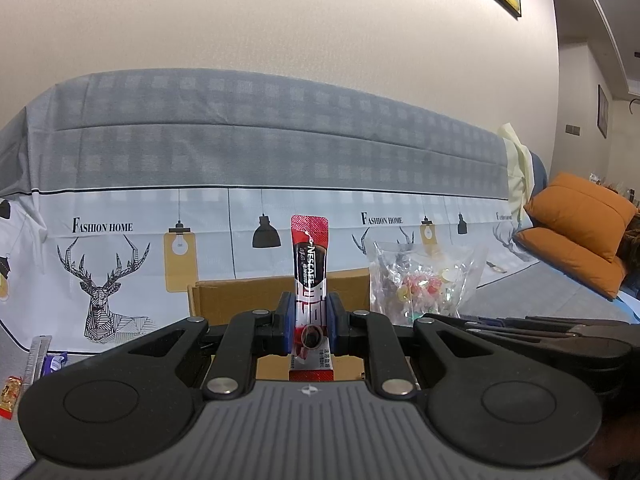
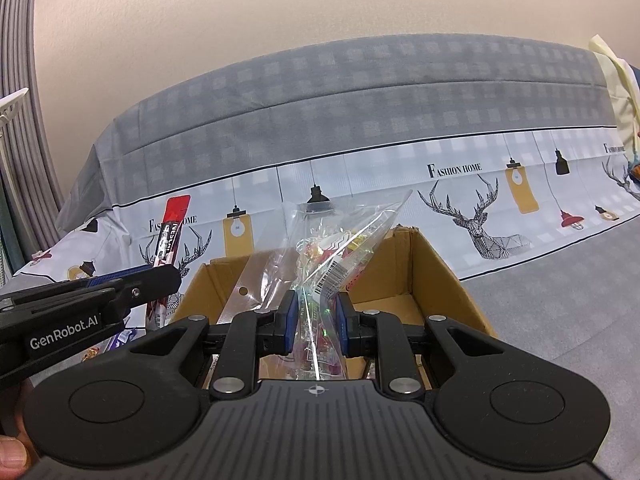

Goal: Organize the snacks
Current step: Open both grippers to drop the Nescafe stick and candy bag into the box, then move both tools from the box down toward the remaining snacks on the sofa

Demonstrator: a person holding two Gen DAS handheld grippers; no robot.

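Observation:
My left gripper (image 1: 310, 322) is shut on a red and black Nescafe coffee stick (image 1: 310, 256), held upright above the near side of an open cardboard box (image 1: 240, 300). Seen from the right wrist, the same stick (image 2: 170, 236) stands to the left in the left gripper (image 2: 158, 280). My right gripper (image 2: 316, 320) is shut on a clear plastic bag of coloured candies (image 2: 332, 256), held over the open cardboard box (image 2: 432, 272). In the left wrist view that candy bag (image 1: 424, 280) hangs to the right of the stick, above the right gripper's dark arms.
A sofa draped in a grey and white deer-print cloth (image 1: 240, 152) fills the background. Small snack packets (image 1: 44, 364) lie on the cloth at lower left. Orange cushions (image 1: 576, 228) sit at the right end. A person's thumb (image 2: 12, 458) shows at the lower left corner.

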